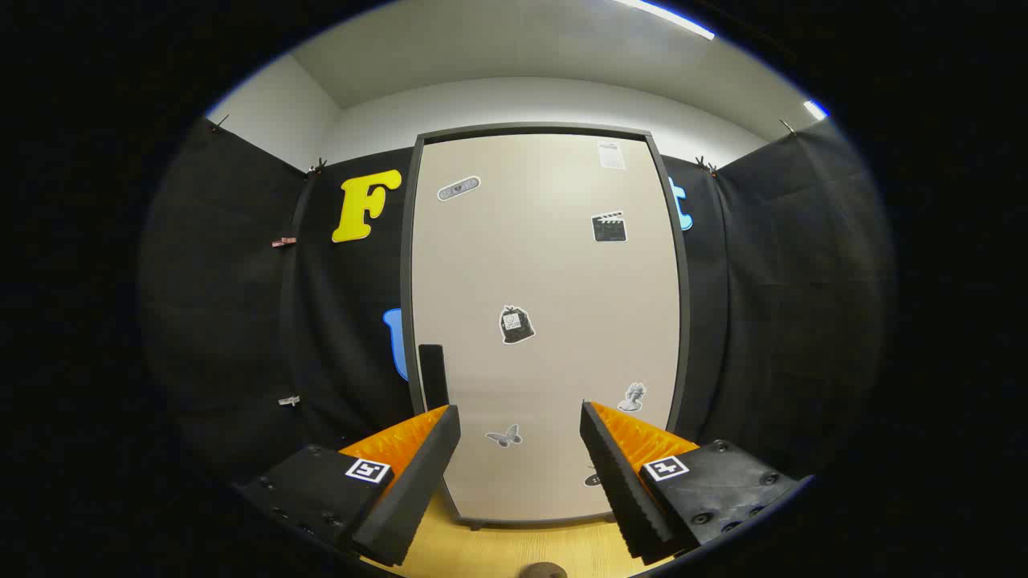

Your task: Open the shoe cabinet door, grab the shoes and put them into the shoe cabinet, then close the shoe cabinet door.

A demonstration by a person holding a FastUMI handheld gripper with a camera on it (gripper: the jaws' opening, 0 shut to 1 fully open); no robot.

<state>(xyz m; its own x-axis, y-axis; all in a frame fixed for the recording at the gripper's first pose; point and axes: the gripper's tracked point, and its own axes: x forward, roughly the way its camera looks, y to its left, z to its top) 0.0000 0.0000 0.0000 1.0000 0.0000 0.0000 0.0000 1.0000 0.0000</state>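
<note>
The tool [520, 417] faced the shoe cabinet [546, 321] with its fingers spread wide apart and nothing held between them; the cabinet stood just beyond the fingertips on a pale wooden floor [514, 550], its beige door [554, 273] closed within a dark frame; a dark vertical handle [433, 376] sat at the door's lower left edge, just above the left finger; stickers dotted the panel, among them a butterfly [504, 436], a clapperboard [609, 227] and a bust [634, 396]; black cloth walls [787, 305] flanked the cabinet on both sides.
</note>
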